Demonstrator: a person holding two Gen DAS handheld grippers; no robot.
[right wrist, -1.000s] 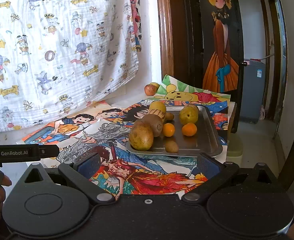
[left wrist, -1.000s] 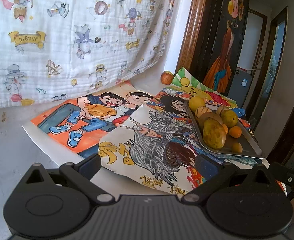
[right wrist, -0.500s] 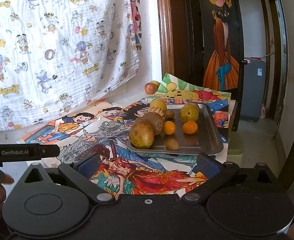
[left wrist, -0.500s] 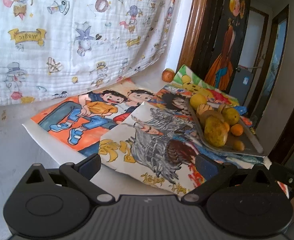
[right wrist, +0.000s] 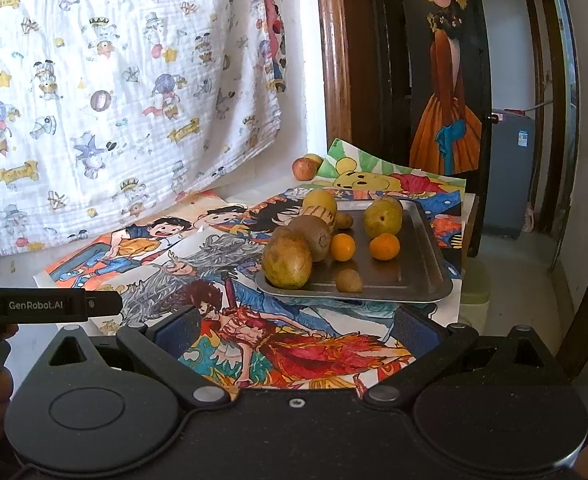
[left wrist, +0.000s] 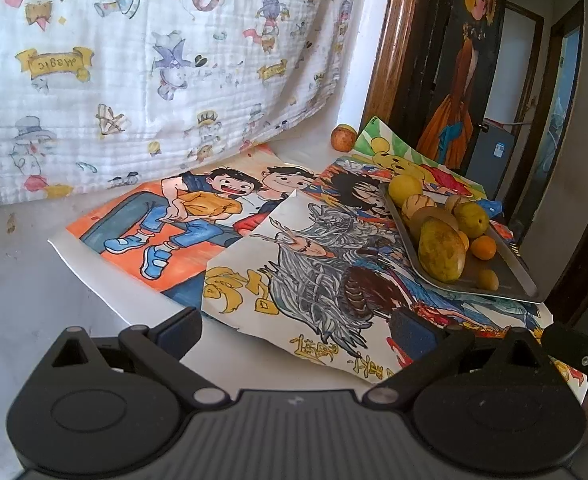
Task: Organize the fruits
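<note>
We count one metal tray [right wrist: 425,268], two oranges [right wrist: 384,246], one apple [right wrist: 304,168] and four drawings [left wrist: 182,216].

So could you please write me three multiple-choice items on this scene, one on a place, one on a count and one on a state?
1. Where is the apple?
A. On the tray
B. Off the tray, near the wall
C. In a claw

2. How many oranges lie on the tray?
A. Two
B. Four
C. None

3. How do the right claw and left claw stand?
A. Both shut on fruit
B. Right one shut on an orange
C. Both open and empty

Key:
1 B: it sits at the table's far end, beyond the tray.
2 A: two round orange fruits show among the yellow-green and brown ones.
3 C: in each wrist view the fingers stand wide apart with only drawings between them.
</note>
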